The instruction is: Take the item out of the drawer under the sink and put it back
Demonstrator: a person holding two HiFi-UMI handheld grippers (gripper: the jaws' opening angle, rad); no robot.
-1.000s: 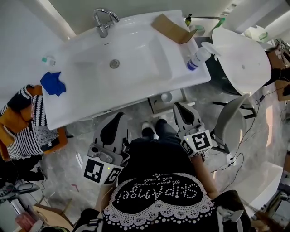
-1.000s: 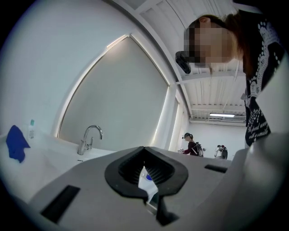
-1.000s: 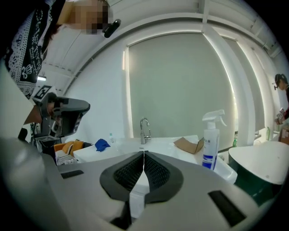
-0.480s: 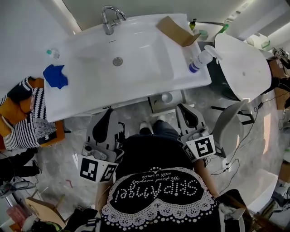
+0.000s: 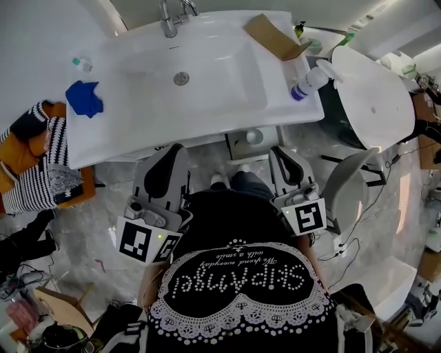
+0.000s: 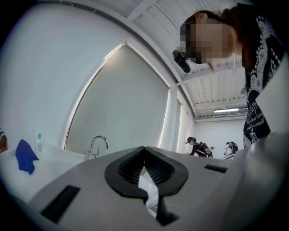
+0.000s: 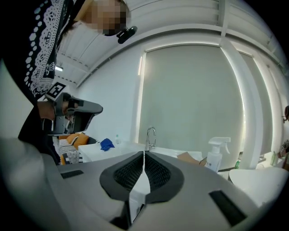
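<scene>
Item: a small round pale item (image 5: pixel 253 136) is seen from above; its surface detail is too small to be made out.
Place: it lies in the drawer (image 5: pixel 236 152), which shows open just below the near edge of the sink (image 5: pixel 207 124), right of the middle.
Axis: only a round outline is shown, so no long axis or pointing direction can be told.
In the way: the far part of the drawer is covered by the sink's near edge.
Left gripper (image 6: pixel 144 149): clenched on nothing, tips met, held near and left of the drawer.
Right gripper (image 7: pixel 144 154): closed and empty, held near and right of the drawer.
On the sink: a faucet (image 5: pixel 172 17) far, a blue cloth (image 5: pixel 84 98) left, a spray bottle (image 5: pixel 309 81) and cardboard piece (image 5: pixel 275 38) right.
Beside: a striped cloth (image 5: pixel 41 172) at the left, a white round table (image 5: pixel 375 96) at the right.
</scene>
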